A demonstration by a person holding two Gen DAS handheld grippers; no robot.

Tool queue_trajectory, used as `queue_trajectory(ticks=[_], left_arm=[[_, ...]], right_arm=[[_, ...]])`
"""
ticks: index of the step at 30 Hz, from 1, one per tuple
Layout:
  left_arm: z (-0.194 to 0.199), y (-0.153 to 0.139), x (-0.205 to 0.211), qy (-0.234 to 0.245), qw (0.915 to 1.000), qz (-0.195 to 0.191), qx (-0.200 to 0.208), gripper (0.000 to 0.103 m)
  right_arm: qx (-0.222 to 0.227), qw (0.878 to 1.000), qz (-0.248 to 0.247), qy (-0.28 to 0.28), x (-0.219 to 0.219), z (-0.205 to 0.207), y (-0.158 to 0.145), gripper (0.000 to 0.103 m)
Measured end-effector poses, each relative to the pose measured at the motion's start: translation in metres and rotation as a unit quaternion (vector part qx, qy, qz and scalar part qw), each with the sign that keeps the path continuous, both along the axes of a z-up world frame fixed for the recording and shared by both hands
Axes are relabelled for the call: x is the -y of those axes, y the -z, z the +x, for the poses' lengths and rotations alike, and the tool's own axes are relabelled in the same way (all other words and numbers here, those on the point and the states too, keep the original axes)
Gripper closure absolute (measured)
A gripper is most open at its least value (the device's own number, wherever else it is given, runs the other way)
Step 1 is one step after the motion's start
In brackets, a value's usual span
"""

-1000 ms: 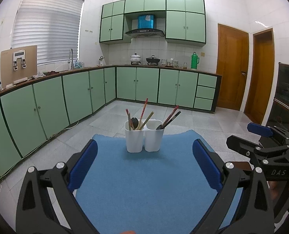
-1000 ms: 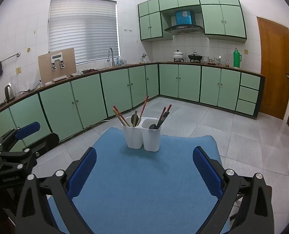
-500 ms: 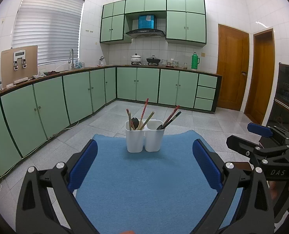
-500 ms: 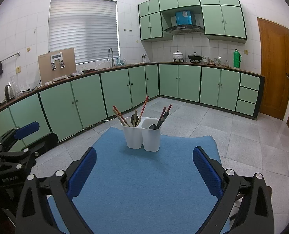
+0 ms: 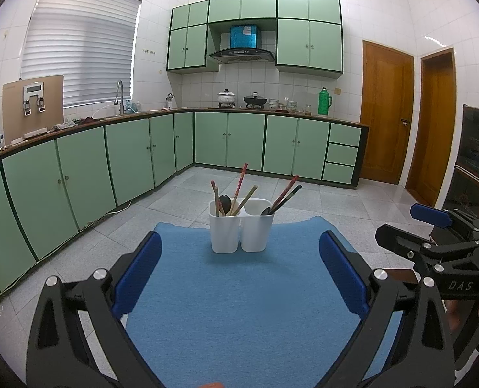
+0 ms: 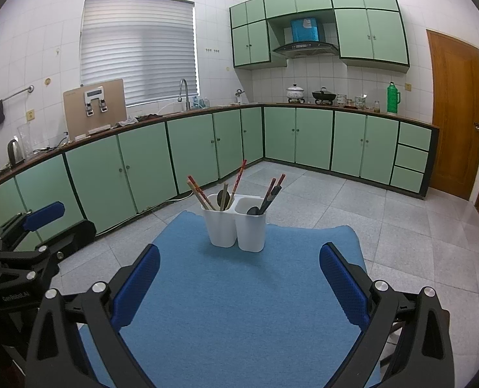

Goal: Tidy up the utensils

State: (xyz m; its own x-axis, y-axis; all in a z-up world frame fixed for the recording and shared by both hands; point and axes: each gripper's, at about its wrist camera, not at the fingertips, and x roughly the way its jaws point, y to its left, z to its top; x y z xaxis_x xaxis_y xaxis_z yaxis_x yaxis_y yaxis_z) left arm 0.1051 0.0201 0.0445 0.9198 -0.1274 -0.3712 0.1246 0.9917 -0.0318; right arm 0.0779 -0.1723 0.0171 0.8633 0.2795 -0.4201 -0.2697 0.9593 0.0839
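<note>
Both grippers (fingers spread) hover over bare blue mat (image 5: pixel 239 307) before white holder (image 5: pixel 241 226).

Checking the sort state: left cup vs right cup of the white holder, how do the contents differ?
The left cup holds more pieces than the right cup. Left has several reddish and tan chopsticks fanned in different directions plus a dark spoon; right has a dark spoon and a few dark and reddish sticks all leaning right. Shared: both cups are white, joined side by side, upright on the blue mat, and each still mixes a spoon with chopsticks.
</note>
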Motion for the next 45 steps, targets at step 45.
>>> queue_trajectory(ticks=[45], left_arm=[[-0.0011, 0.0017, 0.0037, -0.002, 1.0, 0.002, -0.002, 0.008]], right_arm=[[-0.001, 1.0, -0.001, 0.0, -0.0016, 0.0011, -0.0004, 0.006]])
